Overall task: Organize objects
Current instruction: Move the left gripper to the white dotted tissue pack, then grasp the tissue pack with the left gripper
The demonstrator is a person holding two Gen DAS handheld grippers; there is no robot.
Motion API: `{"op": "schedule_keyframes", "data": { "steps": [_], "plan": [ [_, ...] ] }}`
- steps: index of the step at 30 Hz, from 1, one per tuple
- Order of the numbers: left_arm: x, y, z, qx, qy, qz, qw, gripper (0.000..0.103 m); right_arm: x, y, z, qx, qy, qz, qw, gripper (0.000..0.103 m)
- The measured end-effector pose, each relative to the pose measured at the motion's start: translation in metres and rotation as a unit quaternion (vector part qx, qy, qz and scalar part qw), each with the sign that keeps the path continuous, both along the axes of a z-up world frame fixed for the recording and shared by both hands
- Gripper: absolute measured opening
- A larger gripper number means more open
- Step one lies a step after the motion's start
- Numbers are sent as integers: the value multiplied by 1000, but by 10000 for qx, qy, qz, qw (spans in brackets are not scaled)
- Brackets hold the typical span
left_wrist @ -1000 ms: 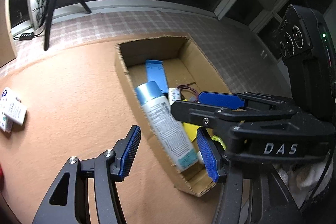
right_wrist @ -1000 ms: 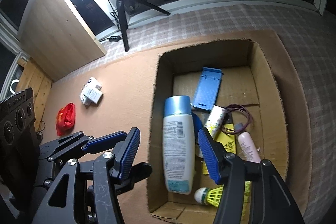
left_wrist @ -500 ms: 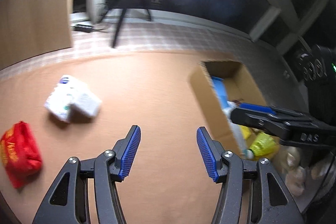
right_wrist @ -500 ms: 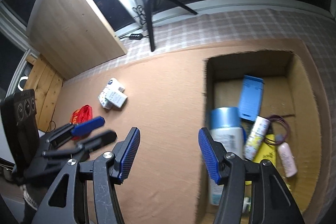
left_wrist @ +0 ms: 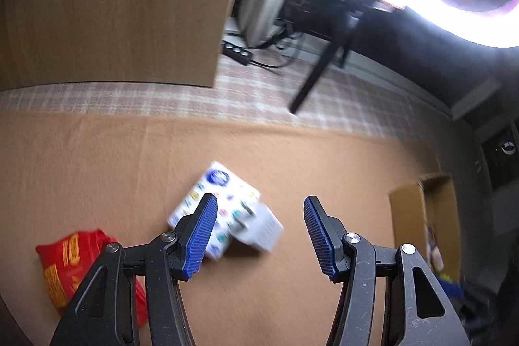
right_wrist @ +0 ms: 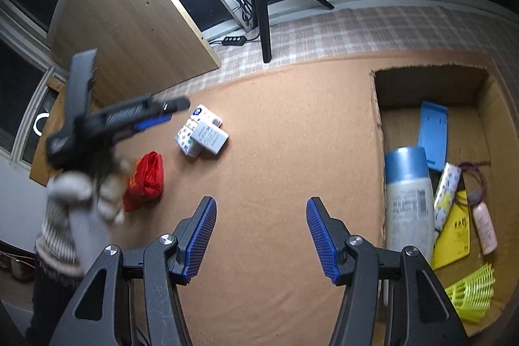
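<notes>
Two small white boxes lie stacked on the orange mat, just ahead of my left gripper, which is open and empty. A red packet lies to their left. In the right wrist view the boxes and red packet lie at left, with the left gripper hovering beside them. My right gripper is open and empty over the mat. The cardboard box at right holds a spray can, a blue holder, a yellow packet, a pink tube and a shuttlecock.
A wooden panel stands at the back left. A tripod with a ring light and a cable switch stands on the checked floor behind the mat. The cardboard box also shows at the right of the left wrist view.
My left gripper swung left, away from the cardboard box, and now hovers by the white boxes. My right gripper pulled back from over the box to the mat. Both stayed open.
</notes>
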State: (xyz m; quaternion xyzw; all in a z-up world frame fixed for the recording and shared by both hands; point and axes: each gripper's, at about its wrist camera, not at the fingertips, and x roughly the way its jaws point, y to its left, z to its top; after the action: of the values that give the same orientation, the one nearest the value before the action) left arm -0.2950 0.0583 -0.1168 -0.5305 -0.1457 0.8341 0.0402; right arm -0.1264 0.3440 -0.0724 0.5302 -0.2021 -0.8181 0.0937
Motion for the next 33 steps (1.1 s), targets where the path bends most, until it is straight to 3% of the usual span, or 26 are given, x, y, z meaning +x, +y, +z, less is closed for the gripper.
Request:
{"op": "schedule_keyframes", "data": {
  "steps": [7, 14, 17, 19, 25, 33],
  "plan": [
    [-27, -22, -33, -67, -246, 483, 9985, 59, 20, 12, -7, 26, -125, -159, 9998, 54],
    [-44, -23, -62, 244, -485, 512, 9972, 59, 30, 23, -15, 39, -259, -290, 9992, 54],
    [-44, -16, -70, 309, -537, 403, 9973, 56, 32, 24, -13, 80, -252, -268, 9993, 54],
    [-42, -8, -71, 324, -532, 227, 9978, 49, 32, 23, -11, 104, -236, -255, 9993, 54],
    [-17, 34, -70, 24, -440, -484, 9979, 48, 29, 18, -11, 86, -223, -171, 9996, 54],
    [36, 61, -70, -29, -404, -921, 9949, 47, 28, 11, -12, -10, -187, -96, 9998, 54]
  ]
}}
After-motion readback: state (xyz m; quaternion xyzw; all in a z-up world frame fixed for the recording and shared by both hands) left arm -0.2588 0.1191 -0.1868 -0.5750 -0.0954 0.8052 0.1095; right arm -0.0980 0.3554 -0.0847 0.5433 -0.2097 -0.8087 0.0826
